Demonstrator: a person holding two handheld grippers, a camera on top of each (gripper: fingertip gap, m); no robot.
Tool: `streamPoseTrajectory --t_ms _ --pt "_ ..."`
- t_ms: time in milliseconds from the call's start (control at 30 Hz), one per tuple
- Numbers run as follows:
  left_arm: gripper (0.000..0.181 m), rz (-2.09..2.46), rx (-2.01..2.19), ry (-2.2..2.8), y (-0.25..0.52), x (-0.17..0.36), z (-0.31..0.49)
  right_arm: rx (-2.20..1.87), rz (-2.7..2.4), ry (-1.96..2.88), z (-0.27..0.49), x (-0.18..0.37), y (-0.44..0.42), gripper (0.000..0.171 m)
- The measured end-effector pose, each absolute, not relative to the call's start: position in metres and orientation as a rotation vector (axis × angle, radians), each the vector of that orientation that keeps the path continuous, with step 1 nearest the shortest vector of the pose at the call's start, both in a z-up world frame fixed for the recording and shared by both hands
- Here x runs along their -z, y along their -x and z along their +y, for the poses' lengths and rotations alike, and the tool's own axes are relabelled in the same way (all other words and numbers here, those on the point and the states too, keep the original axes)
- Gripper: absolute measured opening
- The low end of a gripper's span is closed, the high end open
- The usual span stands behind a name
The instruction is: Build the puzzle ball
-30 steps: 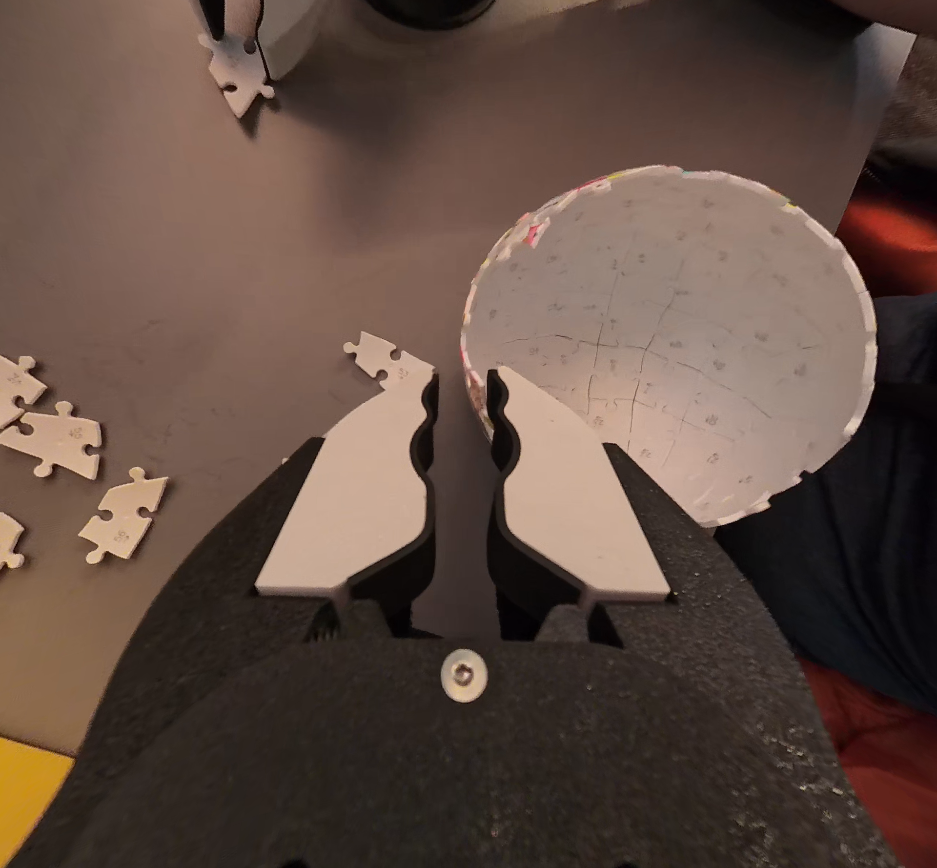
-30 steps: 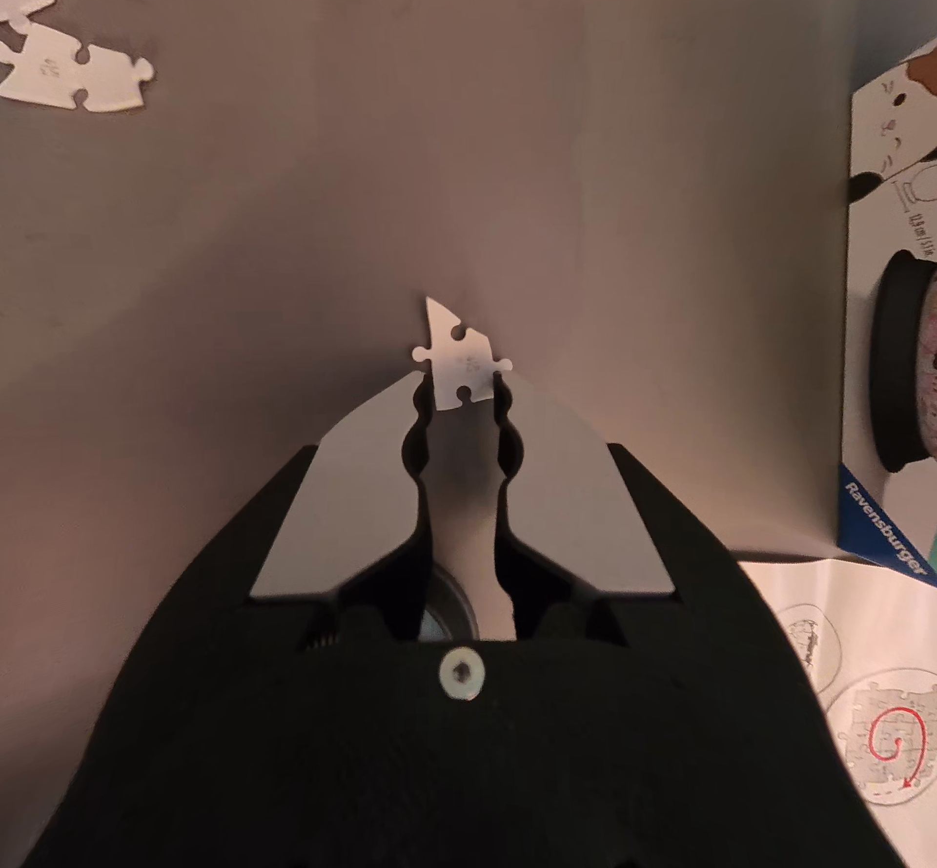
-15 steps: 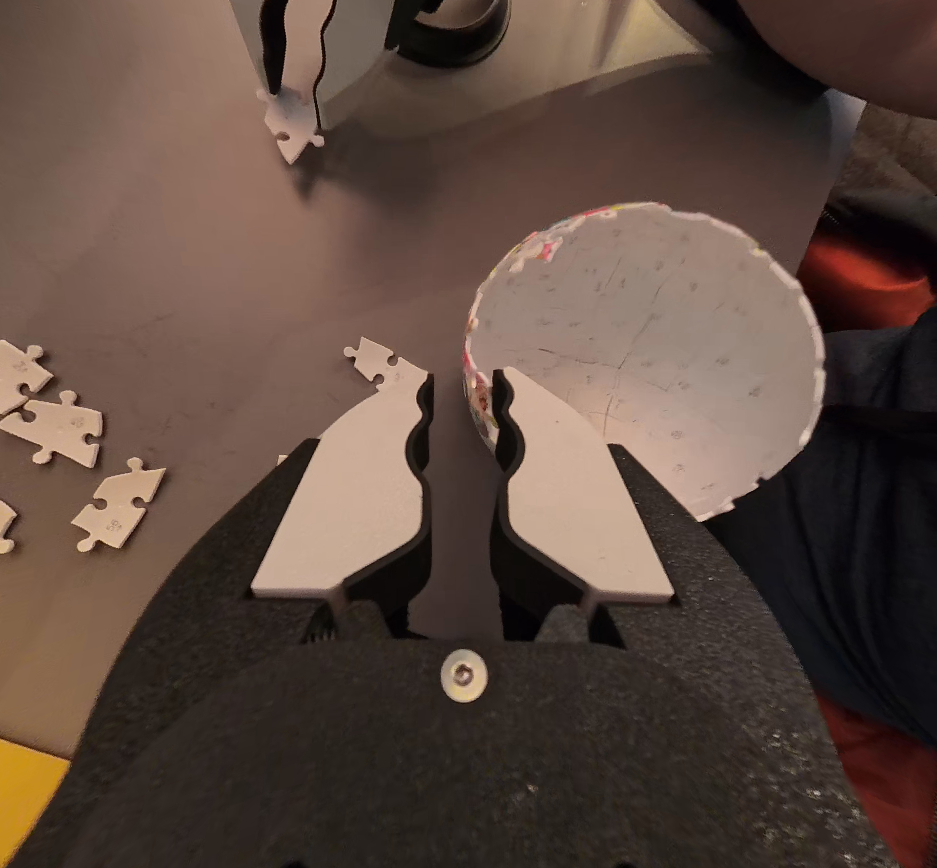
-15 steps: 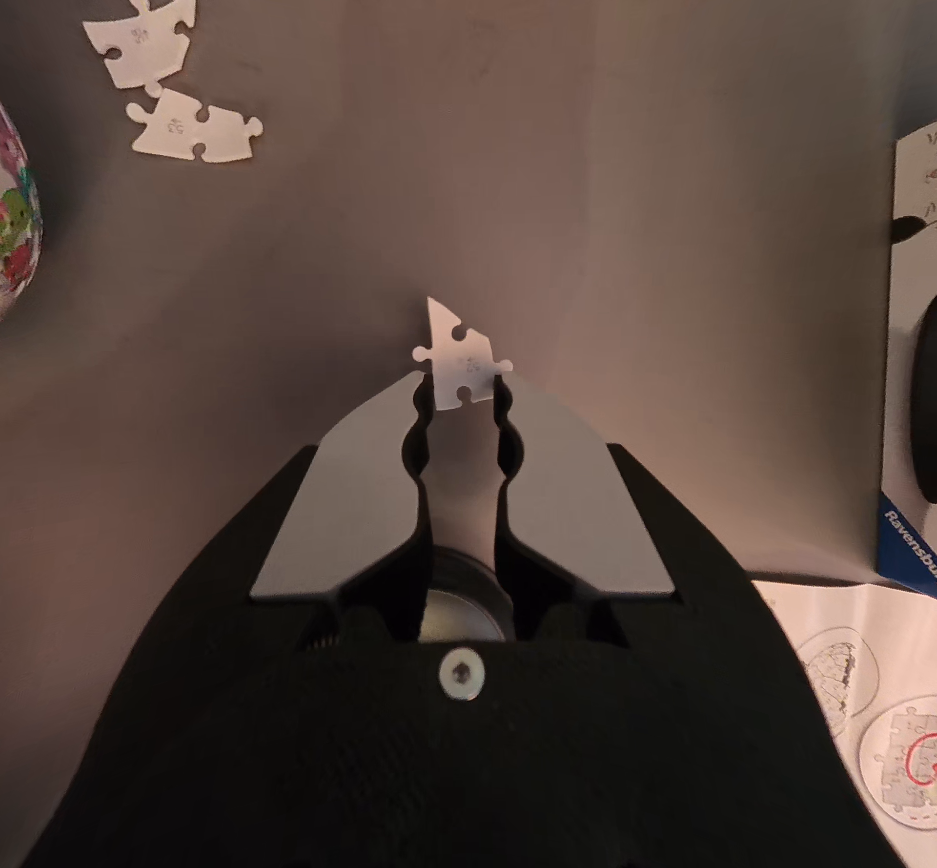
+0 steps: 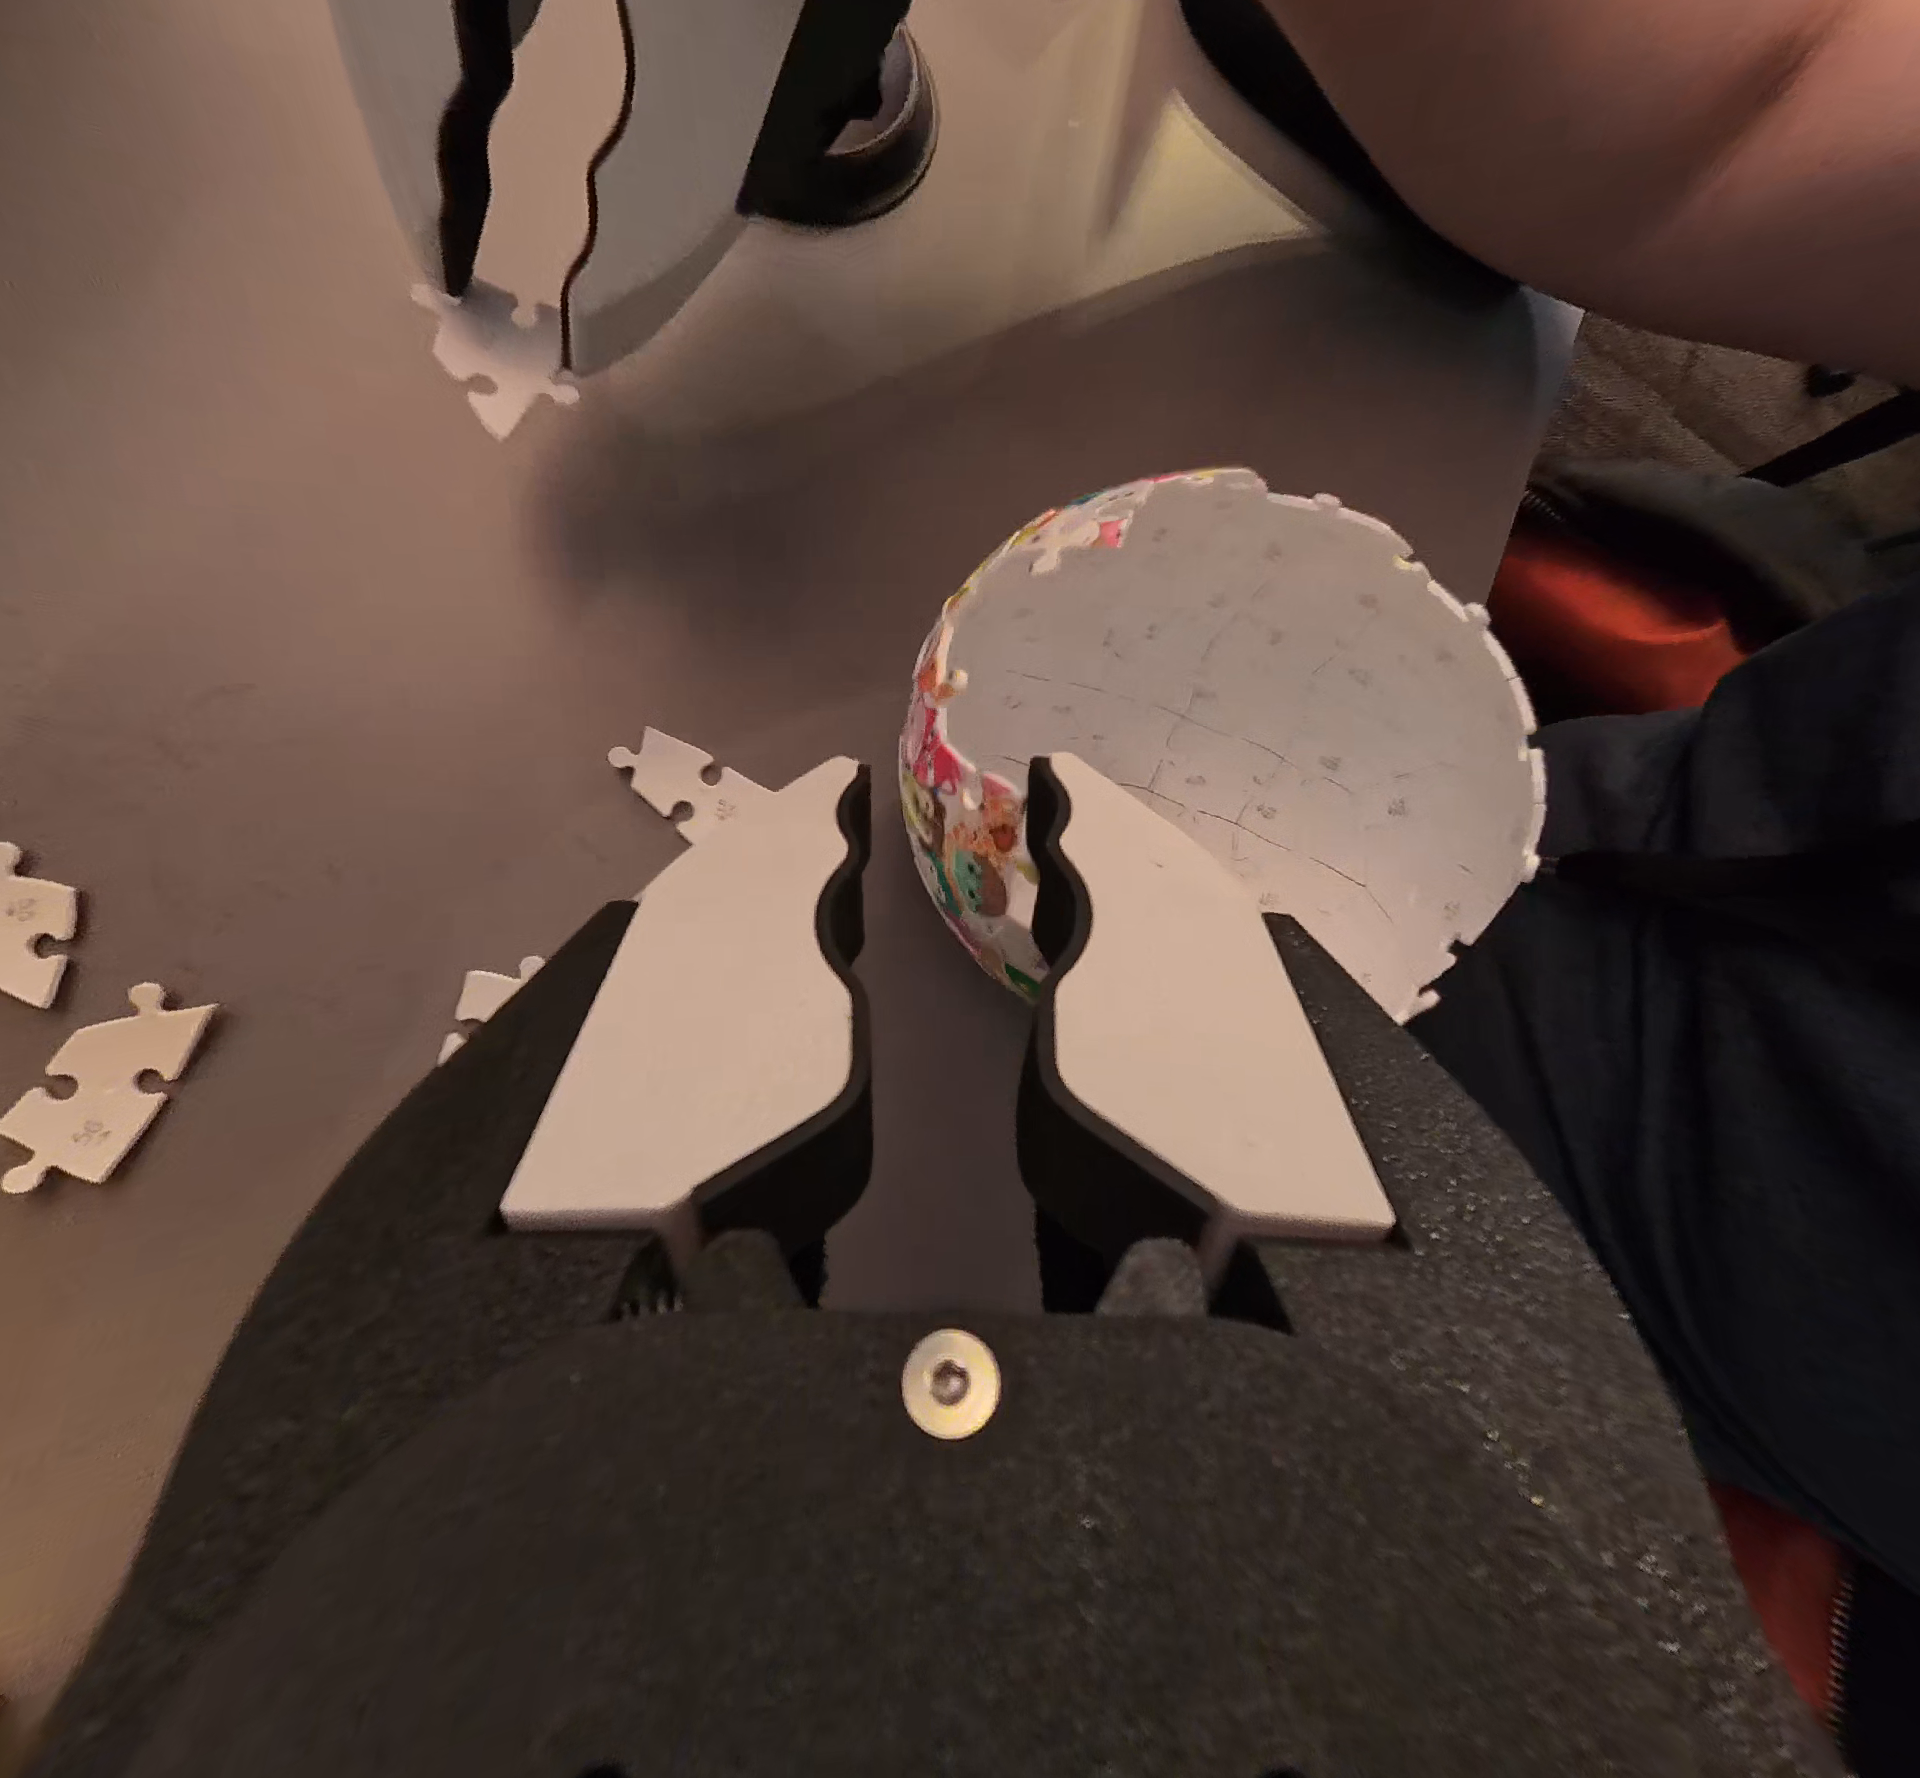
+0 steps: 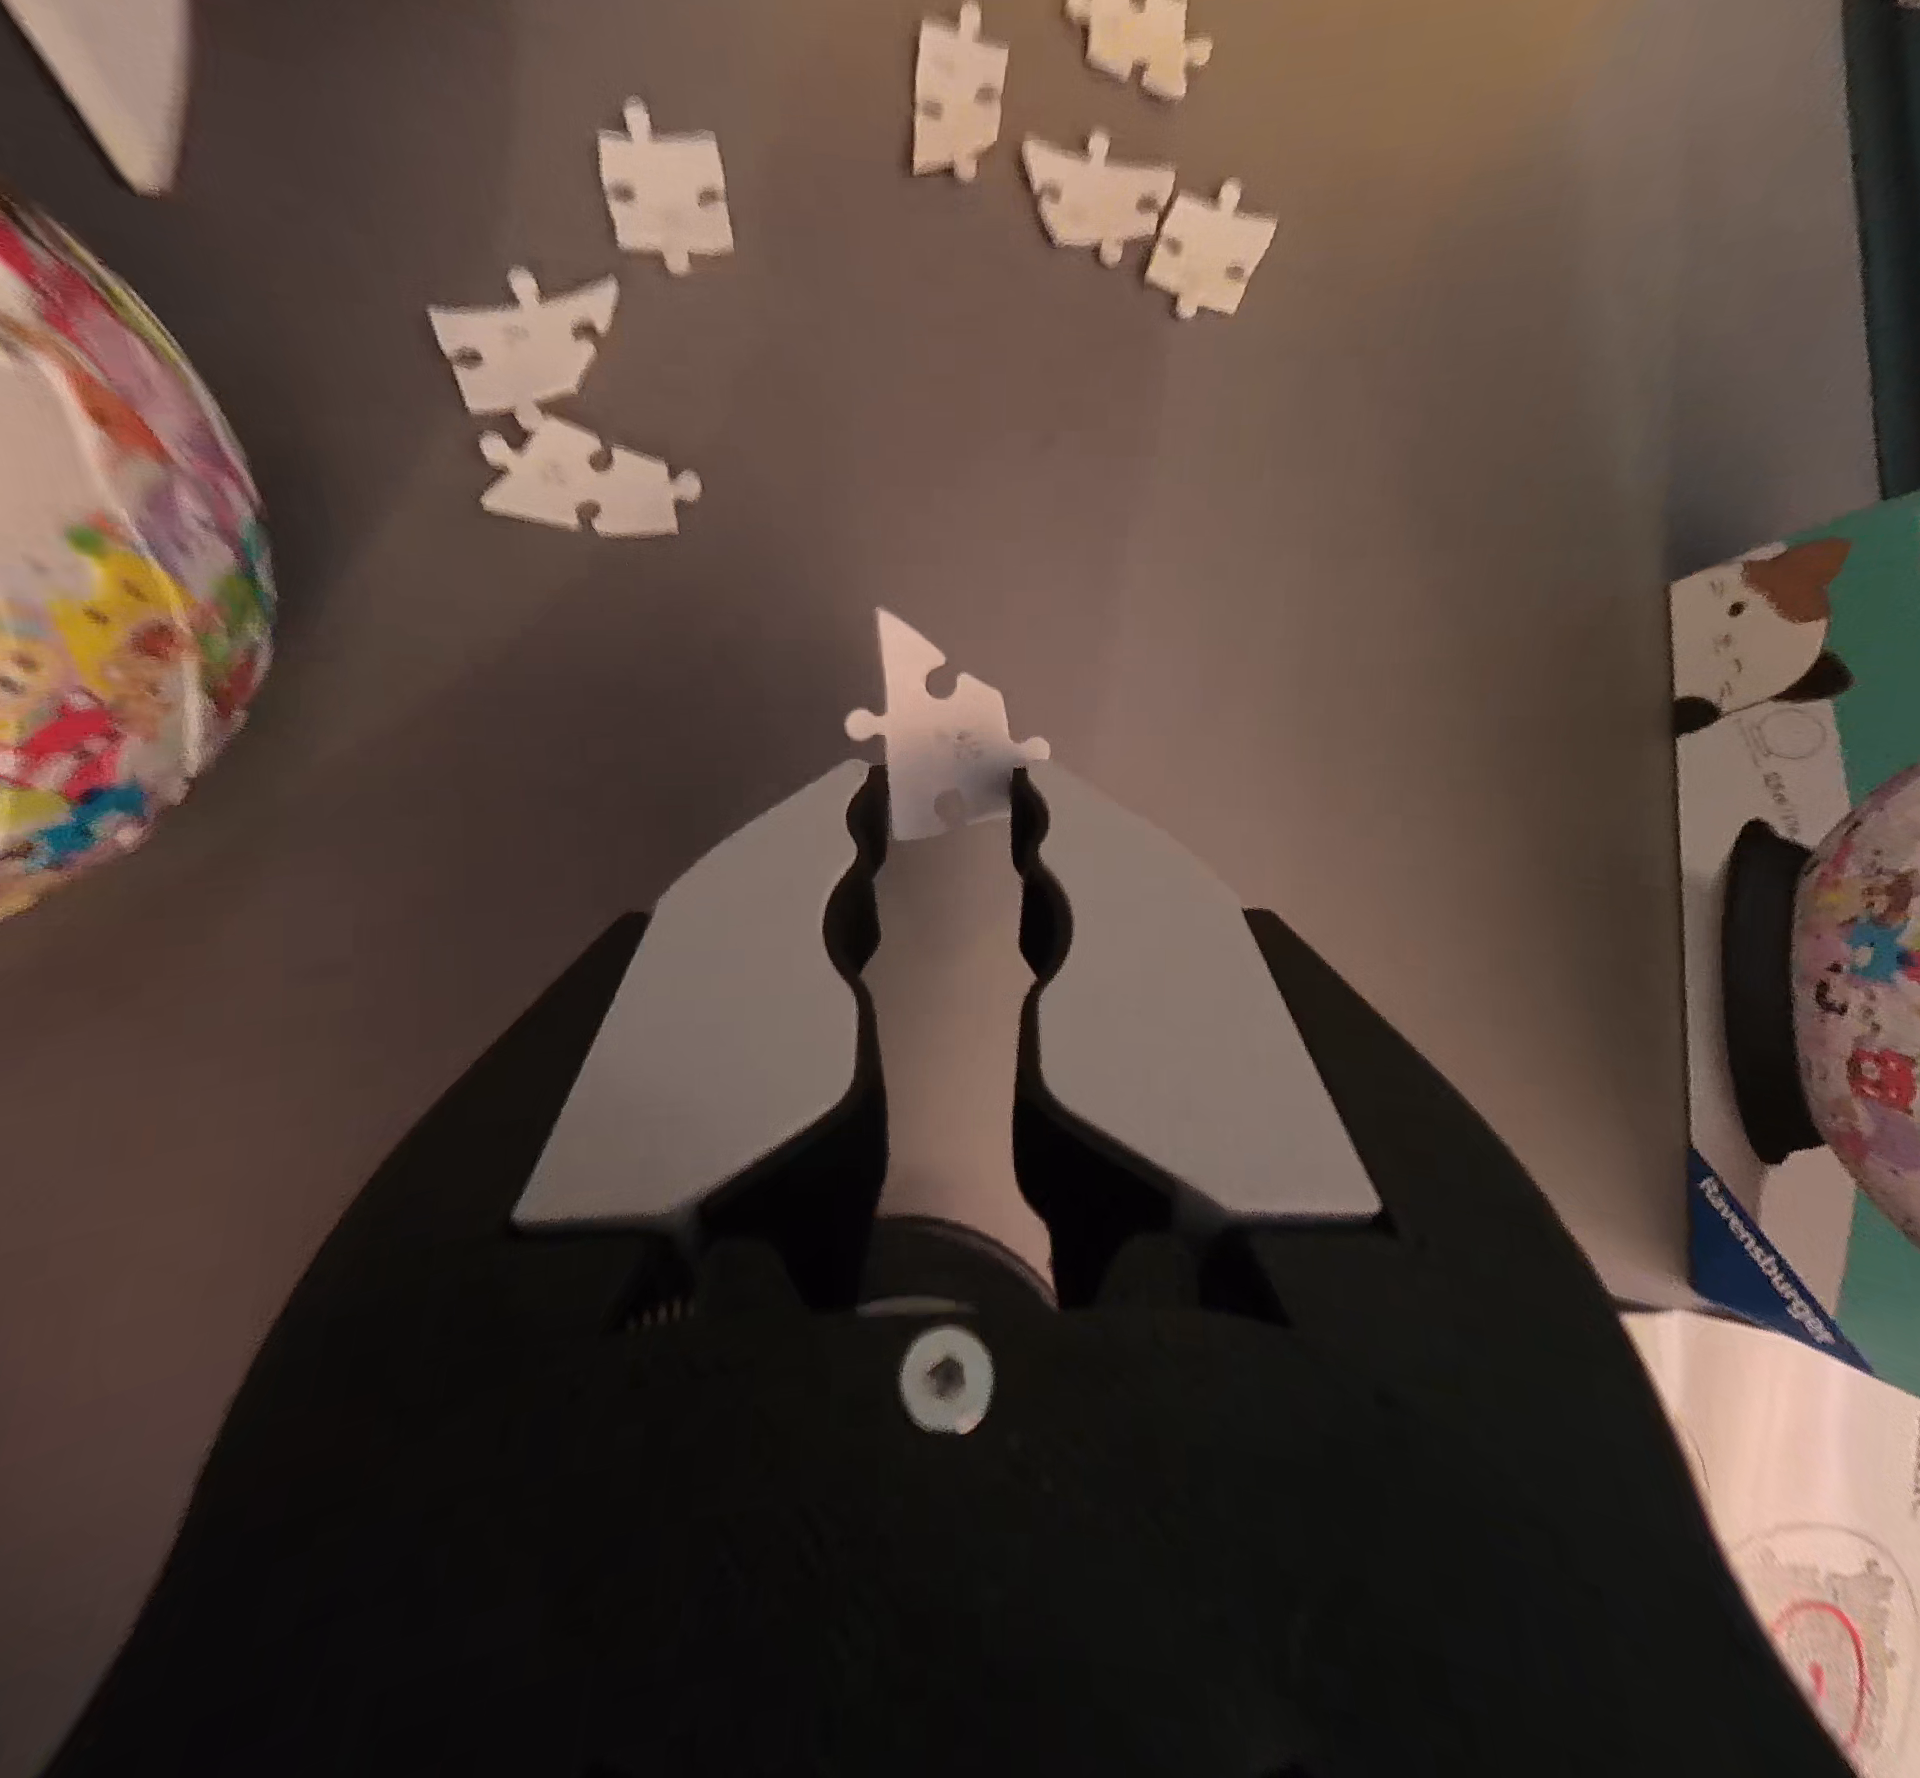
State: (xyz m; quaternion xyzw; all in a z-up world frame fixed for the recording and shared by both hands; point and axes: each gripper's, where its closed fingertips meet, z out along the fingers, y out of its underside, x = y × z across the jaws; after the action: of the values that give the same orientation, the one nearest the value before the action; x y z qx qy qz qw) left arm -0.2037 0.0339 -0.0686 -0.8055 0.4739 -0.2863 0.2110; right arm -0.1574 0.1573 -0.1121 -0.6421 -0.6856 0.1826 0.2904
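Grey desk [image 5: 312, 637] carries the half-built puzzle ball [image 5: 1247, 720], its hollow facing up. Beside it my left gripper [image 5: 945, 783] holds parted, empty jaws; beyond it my right gripper [image 6: 945, 778] pinches one white piece [image 6: 940, 731].

A: What can't you make out?
B: The puzzle ball [image 6: 114, 585] is smeared and cut by the right wrist view's left edge. The loose pieces [image 6: 665, 190] are blurred too.
A: And the left wrist view?
B: The left gripper [image 5: 945, 783] hides the ball's near rim and part of one loose piece [image 5: 488, 996].
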Motion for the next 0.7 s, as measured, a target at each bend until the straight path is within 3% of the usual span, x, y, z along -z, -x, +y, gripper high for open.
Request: streamPoseTrajectory --t_ms 300,433,533,700 --pt "0.030 1.317 0.793 2.233 0.204 0.071 0.025 -0.441 -1.995 1.860 0.146 0.152 0.139 0.024" --pt "0.030 1.295 0.812 2.217 0.205 0.069 0.025 -0.468 -1.994 1.841 0.144 0.148 0.139 0.036" --pt "0.031 1.269 0.830 2.199 0.207 0.062 0.024 -0.521 -1.954 1.771 0.140 0.121 0.141 0.037" --pt "0.037 1.174 0.869 2.167 0.217 0.052 0.013 -0.936 -1.861 1.431 0.073 0.017 0.176 0.035"
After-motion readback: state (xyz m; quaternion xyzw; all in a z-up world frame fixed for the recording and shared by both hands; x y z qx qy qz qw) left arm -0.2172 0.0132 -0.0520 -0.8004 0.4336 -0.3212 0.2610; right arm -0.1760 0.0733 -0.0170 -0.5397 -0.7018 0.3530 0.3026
